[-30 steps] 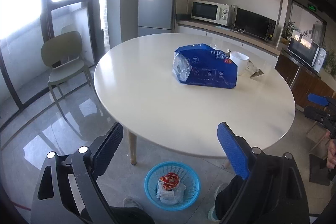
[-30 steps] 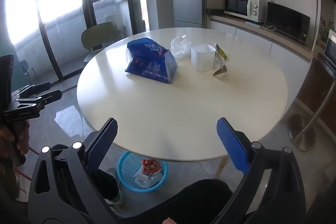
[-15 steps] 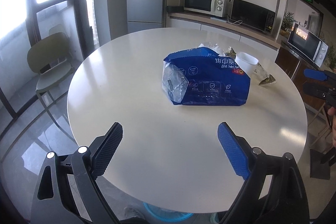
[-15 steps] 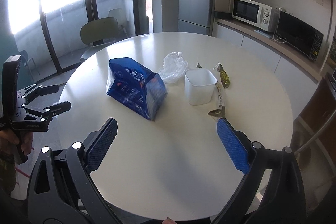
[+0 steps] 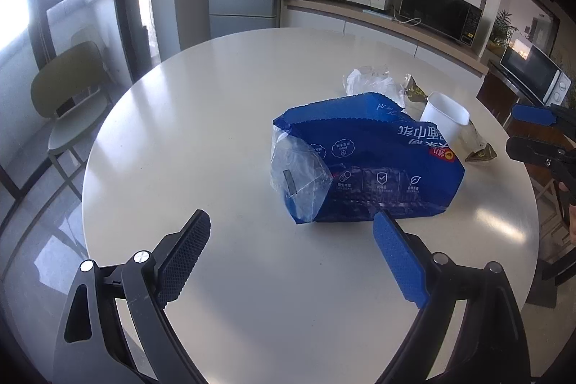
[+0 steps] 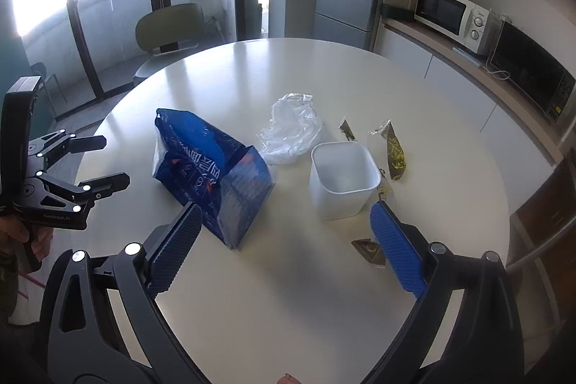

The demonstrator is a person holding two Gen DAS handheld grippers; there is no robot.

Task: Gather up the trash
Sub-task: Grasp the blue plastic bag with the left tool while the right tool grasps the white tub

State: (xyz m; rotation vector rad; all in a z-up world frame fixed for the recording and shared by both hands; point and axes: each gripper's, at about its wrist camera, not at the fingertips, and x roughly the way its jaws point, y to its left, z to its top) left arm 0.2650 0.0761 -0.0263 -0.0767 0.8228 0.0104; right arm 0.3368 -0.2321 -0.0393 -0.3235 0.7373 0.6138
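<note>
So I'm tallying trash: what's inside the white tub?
The white tub looks empty in the right wrist view: bare white walls and floor. Its near wall hides a strip of the floor. The left wrist view shows only its outside.

Blue bag (image 5: 374,164), white tub (image 6: 342,182), cream table (image 5: 216,117).

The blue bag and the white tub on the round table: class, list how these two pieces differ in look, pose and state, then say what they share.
1. The blue bag is dark blue with white print; the white tub is plain white.
2. The blue bag is soft, crumpled plastic lying on its side; the white tub is rigid and stands upright.
3. The blue bag is the larger; the white tub is smaller, with an open, empty top.
Shared: both rest on the round table, untouched by either tongs.
</note>
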